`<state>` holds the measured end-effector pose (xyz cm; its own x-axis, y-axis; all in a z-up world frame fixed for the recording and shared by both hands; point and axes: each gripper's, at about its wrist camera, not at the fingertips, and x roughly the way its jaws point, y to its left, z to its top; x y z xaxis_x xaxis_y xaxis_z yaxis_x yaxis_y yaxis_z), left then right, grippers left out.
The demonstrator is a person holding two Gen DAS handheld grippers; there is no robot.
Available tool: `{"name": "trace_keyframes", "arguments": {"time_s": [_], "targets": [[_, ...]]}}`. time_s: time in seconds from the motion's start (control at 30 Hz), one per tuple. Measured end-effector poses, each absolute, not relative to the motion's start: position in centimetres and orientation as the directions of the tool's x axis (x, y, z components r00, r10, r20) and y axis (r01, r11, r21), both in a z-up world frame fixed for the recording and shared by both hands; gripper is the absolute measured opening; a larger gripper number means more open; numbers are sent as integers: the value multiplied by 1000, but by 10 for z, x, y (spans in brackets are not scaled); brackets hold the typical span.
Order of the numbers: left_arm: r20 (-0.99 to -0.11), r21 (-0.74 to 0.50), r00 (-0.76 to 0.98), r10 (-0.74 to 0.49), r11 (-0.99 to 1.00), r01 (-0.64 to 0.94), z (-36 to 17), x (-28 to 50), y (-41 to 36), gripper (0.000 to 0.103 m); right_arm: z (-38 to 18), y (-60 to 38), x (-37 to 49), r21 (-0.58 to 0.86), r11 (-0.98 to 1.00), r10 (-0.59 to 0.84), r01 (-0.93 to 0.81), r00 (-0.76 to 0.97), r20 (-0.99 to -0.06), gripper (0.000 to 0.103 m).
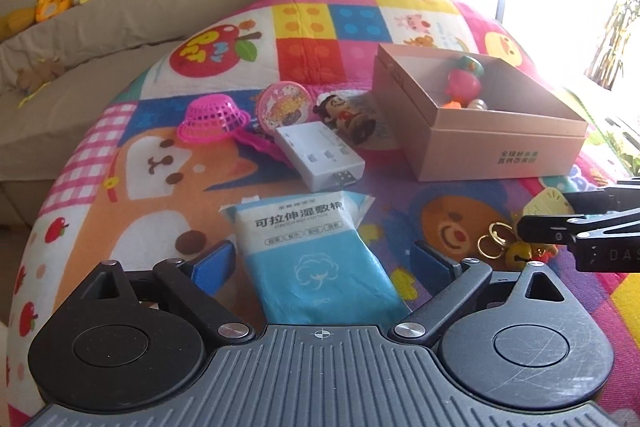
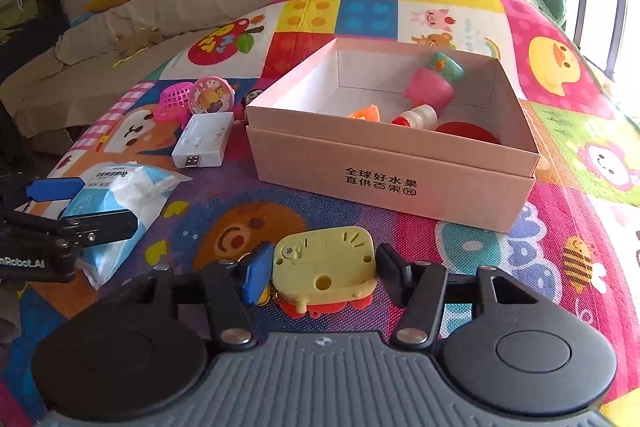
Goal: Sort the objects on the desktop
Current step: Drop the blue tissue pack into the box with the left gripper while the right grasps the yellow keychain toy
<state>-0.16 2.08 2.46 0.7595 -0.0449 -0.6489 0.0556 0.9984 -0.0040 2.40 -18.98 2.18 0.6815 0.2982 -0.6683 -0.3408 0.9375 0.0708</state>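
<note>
A: Nearest, right gripper (image 2: 318,273) has its jaws partly closed around the yellow keychain toy (image 2: 324,269). The pads sit at its two sides; I can't tell whether they press yet.

B: Handling?

A: Hard moulded plastic, light, smooth, so probably slippery. The flat sides look the best hold. Gold rings (image 1: 494,245) dangle and may snag.

B: Left side?

A: Left gripper (image 1: 322,263) stands wide open, straddling the cotton pad packet (image 1: 316,247) without touching. Soft crinkly film, compressible; I'd pinch across the middle.

B: Farther?

A: White USB adapter (image 1: 320,155), rigid, boxy. Beyond it, a pink mesh basket (image 1: 210,117), then far right the cardboard box (image 2: 384,163), open and already holding small toys.
</note>
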Motion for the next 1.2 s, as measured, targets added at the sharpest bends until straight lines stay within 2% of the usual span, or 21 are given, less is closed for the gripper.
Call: {"name": "trace_keyframes", "arguments": {"time_s": [0.07, 0.1, 0.13, 0.23, 0.3, 0.43, 0.53, 0.63, 0.8, 0.9, 0.97, 1.2], "targets": [[-657, 12, 754, -28, 999, 48, 22, -1, 21, 73, 24, -193, 21, 83, 936, 306, -342, 674, -672, 57], [-656, 11, 754, -29, 999, 48, 22, -2, 22, 70, 25, -195, 20, 93, 934, 313, -344, 671, -672, 57], [-656, -2, 753, -42, 999, 54, 23, -3, 24, 61, 26, -199, 17, 98, 934, 318, -344, 671, -670, 57], [-640, -31, 765, -76, 997, 73, 34, -11, 25, 57, 36, -209, 7, 100, 934, 323, -344, 688, -649, 57], [-588, -29, 802, -104, 994, 108, 54, -16, 21, 57, 51, -218, 0, 104, 935, 328, -339, 714, -619, 56], [-443, -1, 880, -169, 982, 188, 112, -14, 3, 57, 109, -242, -16, 108, 941, 333, -321, 816, -472, 56], [-412, -35, 886, -215, 975, 220, 138, 8, -10, 58, 149, -261, -20, 114, 947, 320, -299, 870, -376, 56], [-406, -18, 890, -208, 975, 220, 143, 40, -32, 57, 168, -274, -20, 100, 961, 276, -257, 907, -319, 56], [-497, -119, 820, -285, 958, 261, 134, 128, -67, 60, 162, -284, -6, 101, 968, 252, -231, 910, -330, 56], [-552, -105, 800, -237, 971, 215, 118, 156, -71, 65, 152, -283, 13, 110, 972, 234, -208, 901, -366, 56], [-557, -106, 801, -221, 975, 195, 103, 145, -60, 79, 147, -286, 22, 117, 975, 221, -190, 900, -375, 56], [-541, -34, 822, -177, 981, 190, 65, 61, -27, 86, 140, -287, 52, 134, 974, 220, -182, 895, -387, 57]]}}
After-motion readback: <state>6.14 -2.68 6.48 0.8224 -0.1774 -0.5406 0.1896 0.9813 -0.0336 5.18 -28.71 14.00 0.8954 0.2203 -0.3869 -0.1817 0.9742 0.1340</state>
